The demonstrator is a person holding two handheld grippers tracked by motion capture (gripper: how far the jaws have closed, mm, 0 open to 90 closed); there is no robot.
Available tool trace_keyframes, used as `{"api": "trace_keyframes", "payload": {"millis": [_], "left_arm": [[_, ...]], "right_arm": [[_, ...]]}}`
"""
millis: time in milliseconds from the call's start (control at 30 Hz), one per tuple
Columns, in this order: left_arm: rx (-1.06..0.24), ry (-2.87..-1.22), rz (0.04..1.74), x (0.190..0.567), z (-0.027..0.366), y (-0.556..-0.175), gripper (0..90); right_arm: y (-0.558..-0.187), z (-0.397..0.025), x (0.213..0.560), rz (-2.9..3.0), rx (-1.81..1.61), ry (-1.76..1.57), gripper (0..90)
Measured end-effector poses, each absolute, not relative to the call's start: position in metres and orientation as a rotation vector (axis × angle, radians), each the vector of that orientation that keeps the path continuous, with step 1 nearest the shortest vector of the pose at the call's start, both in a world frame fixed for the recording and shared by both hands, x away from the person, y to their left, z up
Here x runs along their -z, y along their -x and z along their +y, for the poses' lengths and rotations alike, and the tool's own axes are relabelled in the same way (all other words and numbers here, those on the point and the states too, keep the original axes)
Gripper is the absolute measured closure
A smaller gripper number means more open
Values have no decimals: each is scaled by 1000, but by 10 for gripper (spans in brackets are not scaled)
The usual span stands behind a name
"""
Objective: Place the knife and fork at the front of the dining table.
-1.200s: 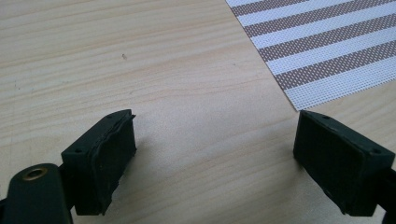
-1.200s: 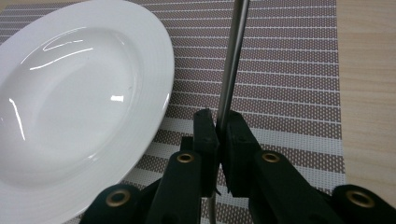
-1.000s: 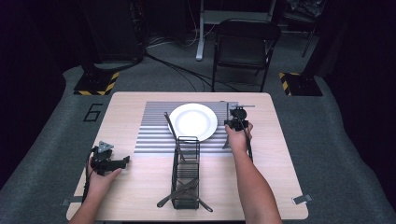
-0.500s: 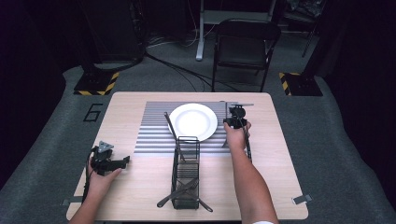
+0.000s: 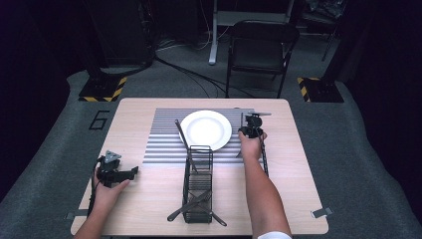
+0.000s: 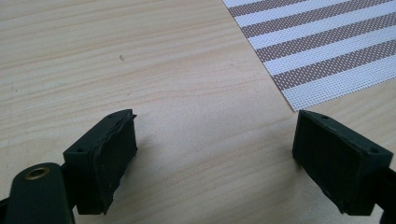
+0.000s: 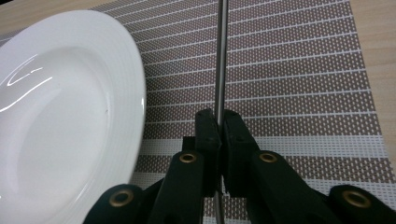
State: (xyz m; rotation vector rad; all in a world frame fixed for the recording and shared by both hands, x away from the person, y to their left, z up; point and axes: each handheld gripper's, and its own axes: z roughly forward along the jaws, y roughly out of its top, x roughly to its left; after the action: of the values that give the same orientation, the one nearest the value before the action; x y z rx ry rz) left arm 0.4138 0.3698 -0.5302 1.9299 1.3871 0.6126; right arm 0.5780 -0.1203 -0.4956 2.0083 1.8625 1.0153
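1. The wooden table (image 5: 149,199) carries a striped placemat (image 5: 161,144) with a white plate (image 5: 205,129) on it.
2. The right gripper (image 5: 252,125) sits at the plate's right side, over the mat's far right part. In the right gripper view, the right gripper's jaws are clenched on a thin metal rod (image 7: 220,60), likely a utensil handle; its end cannot be seen. The rod runs straight away from the jaws over the mat, just beside the plate's rim.
3. The left gripper (image 5: 115,169) rests near the table's left edge, well apart from the mat. In the left gripper view, its jaws stand wide apart with bare wood between them, grasping nothing.
4. A black wire basket (image 5: 198,184) stands at the table's near middle, with dark utensils (image 5: 191,206) crossed at its near end.
5. A long dark utensil (image 5: 181,137) leans from the basket's far end across the mat, left of the plate.
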Motion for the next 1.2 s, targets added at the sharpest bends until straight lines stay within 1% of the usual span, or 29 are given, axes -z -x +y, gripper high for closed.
{"api": "trace_keyframes", "payload": {"millis": [767, 967, 1200], "left_arm": [[-610, -1929, 1383, 530, 369, -414, 137], [-610, -1931, 1382, 530, 369, -414, 139], [-610, -1931, 1382, 530, 369, -414, 139]], "right_arm": [[-582, -123, 506, 1832, -969, -2018, 826], [-581, -124, 504, 1827, -958, -2005, 841], [-580, -128, 503, 1817, -959, -2012, 837]]}}
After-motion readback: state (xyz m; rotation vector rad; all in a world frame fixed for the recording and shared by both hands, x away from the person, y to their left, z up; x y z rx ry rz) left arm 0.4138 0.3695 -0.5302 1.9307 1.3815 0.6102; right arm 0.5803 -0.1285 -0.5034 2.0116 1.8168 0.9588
